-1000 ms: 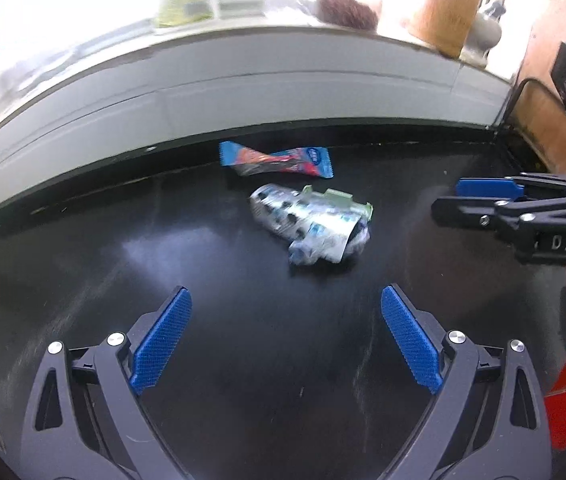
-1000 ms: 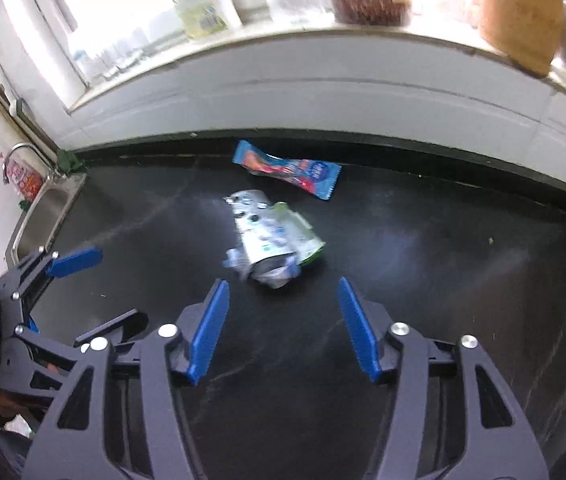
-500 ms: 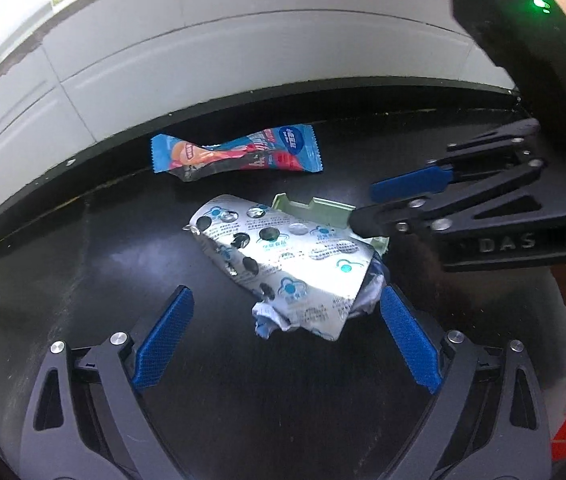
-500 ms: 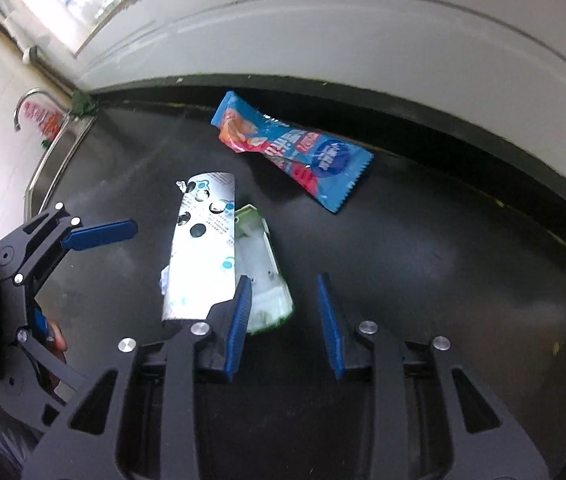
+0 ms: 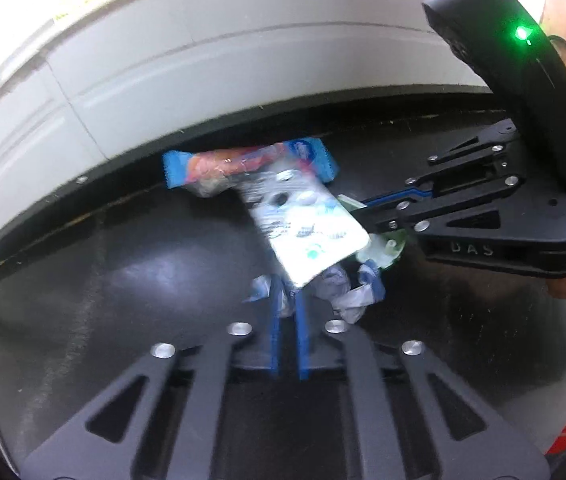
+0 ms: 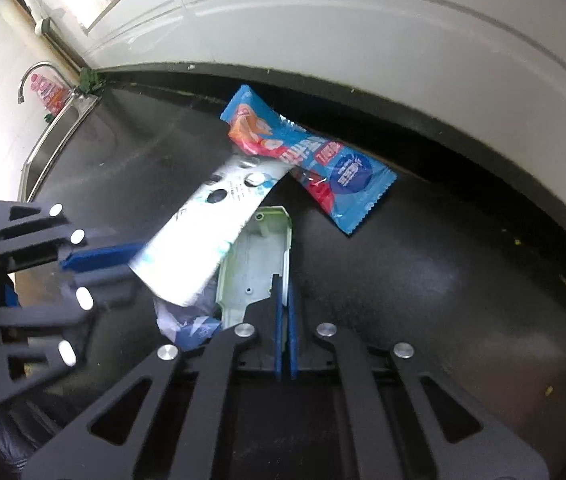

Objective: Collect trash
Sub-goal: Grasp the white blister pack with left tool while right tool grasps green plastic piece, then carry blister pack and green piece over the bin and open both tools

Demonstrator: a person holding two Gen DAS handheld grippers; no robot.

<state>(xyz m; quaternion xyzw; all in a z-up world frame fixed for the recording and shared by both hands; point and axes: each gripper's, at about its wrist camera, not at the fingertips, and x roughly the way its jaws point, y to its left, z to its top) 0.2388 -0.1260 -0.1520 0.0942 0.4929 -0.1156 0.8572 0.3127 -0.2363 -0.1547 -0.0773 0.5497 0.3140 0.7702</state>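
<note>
My left tool [image 5: 288, 312] pinches the foil sheet [image 5: 303, 232]; my right tool [image 6: 285, 300] pinches the green tray [image 6: 251, 264] beside it. The blue wrapper [image 6: 315, 160] lies beyond both, lengthwise along the tabletop's [image 6: 423, 280] back edge.

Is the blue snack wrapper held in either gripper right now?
No. The blue snack wrapper lies flat on the black counter by the wall, beyond the right gripper and the left gripper.

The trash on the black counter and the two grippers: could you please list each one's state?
Left gripper: just closed, shut on silver foil blister sheet, lifted at a tilt.
Right gripper: just closed, shut on pale green plastic tray.
Blue and red snack wrapper: lying flat, ungripped.
</note>
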